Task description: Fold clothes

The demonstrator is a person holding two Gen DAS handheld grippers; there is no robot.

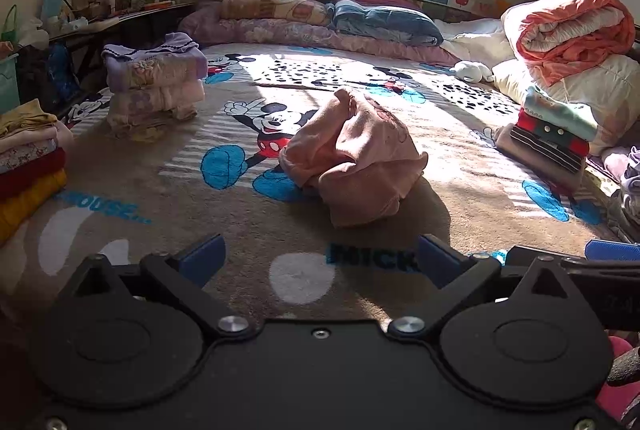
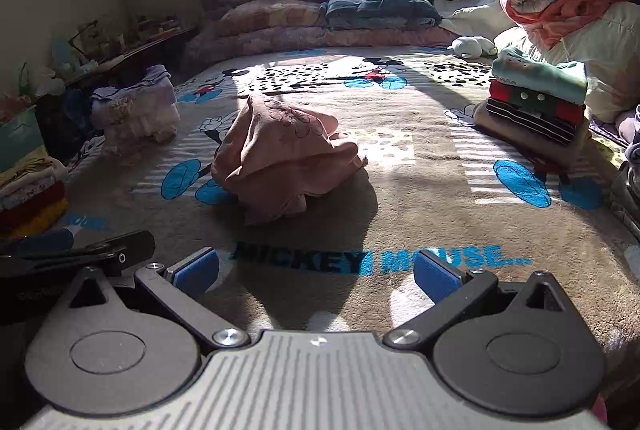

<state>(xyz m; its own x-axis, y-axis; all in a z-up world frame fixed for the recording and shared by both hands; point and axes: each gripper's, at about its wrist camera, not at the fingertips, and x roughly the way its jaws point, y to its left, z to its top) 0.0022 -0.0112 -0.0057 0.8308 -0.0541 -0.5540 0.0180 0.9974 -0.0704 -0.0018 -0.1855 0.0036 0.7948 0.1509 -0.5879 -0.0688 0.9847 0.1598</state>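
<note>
The crumpled pink cotton garment (image 1: 352, 153) sits in a bunched heap near the middle of the bed, on the brown plush Mickey Mouse blanket (image 1: 248, 222), well apart from both tools and with a clear stretch of blanket in front of it. Because it is mounded with its hems and sleeves tucked out of sight, the likeliest trouble is a pinch that catches several layers at once, so the cloth would lift as a lump instead of opening flat; a grab at the loose top ridge could also drag the heap across the pile rather than spread it. A wide sweep might further knock the folded stack of purple and cream clothes (image 1: 154, 81) on the left or the folded stack of green, red and striped clothes (image 2: 536, 109) on the right, though both stand some way off. The left gripper (image 1: 320, 262) hovers low over the blanket with its blue-padded fingers (image 1: 202, 262) spread wide, holding nothing and touching nothing. The right gripper (image 2: 316, 272) is the same: fingers (image 2: 436, 276) fully apart and empty, aimed toward the garment.
</note>
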